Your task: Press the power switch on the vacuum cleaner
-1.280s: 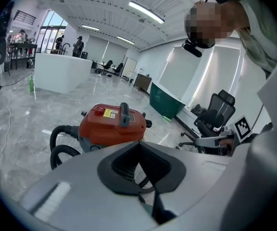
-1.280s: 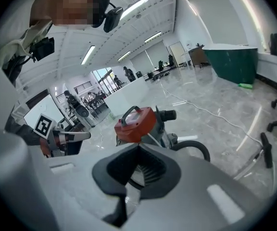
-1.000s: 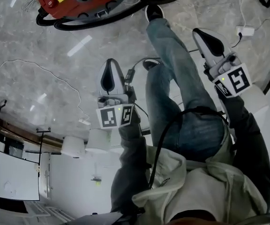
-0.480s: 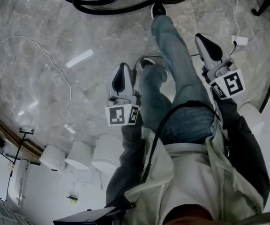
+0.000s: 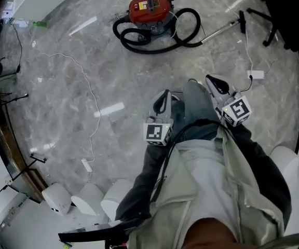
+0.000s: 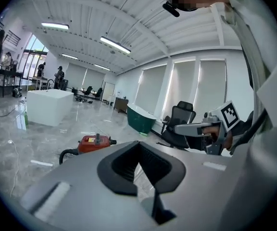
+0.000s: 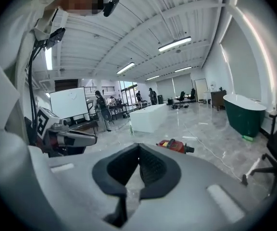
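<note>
Head view is showing the vacuum cleaner (image 5: pixel 150 9) well apart from us, near the far edge of the floor (image 5: pixel 61 87). We are holding the left gripper (image 5: pixel 162 98) and right gripper (image 5: pixel 212 81) clenched on nothing; walking close, then pressing with one closed tip, looks best.

vacuum cleaner (image 5: pixel 150 8): red body; the label on top looks yellow, though it is small at upper centre
hose (image 5: pixel 148 50): black
floor (image 5: pixel 87 77): grey marble, pale veins
left gripper (image 5: pixel 162 98): light grey shell, black pads
right gripper (image 5: pixel 213 82): same grey and black
marker cube (image 5: pixel 158 133): white, black square pattern
jeans (image 5: pixel 196 108): blue
jacket (image 5: pixel 206 191): pale grey-green
tub (image 6: pixel 141 119): dark green
</note>
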Motion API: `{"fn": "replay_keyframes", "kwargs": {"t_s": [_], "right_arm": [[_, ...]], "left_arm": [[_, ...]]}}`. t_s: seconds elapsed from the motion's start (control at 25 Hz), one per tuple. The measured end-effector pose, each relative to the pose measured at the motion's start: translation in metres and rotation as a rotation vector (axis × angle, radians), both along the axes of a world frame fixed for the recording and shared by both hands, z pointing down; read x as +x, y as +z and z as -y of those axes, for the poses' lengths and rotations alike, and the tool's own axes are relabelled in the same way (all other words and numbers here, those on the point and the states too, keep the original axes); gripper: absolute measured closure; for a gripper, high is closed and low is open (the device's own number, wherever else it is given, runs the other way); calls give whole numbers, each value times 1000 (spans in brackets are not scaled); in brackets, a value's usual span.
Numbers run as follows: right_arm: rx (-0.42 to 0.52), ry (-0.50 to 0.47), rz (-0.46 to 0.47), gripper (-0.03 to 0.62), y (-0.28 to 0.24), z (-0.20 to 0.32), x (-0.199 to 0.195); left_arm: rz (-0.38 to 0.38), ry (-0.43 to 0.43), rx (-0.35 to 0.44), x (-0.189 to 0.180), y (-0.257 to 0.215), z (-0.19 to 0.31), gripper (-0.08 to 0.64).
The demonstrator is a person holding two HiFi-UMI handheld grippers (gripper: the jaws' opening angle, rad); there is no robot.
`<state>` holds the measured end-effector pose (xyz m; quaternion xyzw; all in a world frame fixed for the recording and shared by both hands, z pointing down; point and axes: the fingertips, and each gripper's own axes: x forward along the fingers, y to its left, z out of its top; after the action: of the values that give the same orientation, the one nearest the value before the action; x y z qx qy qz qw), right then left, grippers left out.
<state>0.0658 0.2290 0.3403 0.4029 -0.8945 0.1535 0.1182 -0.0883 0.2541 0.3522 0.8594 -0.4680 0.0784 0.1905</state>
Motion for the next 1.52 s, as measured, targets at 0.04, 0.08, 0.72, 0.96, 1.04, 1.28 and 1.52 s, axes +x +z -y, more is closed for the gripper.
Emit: {"fn": "replay_keyframes", "kwargs": {"t_s": [0.04,0.08,0.72,0.96,1.04,1.28,1.52], "right_arm": [[0,-6,1,592,-12,-11,1],[0,-10,2,592,-23,-20,4],[32,-67,127,592,-79,-186,113],[-10,-145,135,592,-52,-223,131],[-4,-171,136,592,-55,-233,129],[8,-167,166,592,-71,-240,127],[-37,-143,170,592,-68,-242,119]], "left_arm": [[-8,3,3,4,-11,-6,558],[-13,5,5,8,-21,-11,558],[19,112,20,199,-77,-166,558],[48,-52,37,185,-79,-216,558],[60,-99,53,173,-78,-224,558],[76,-67,70,170,-82,-228,558],[70,-92,84,143,-92,-228,558]]}}
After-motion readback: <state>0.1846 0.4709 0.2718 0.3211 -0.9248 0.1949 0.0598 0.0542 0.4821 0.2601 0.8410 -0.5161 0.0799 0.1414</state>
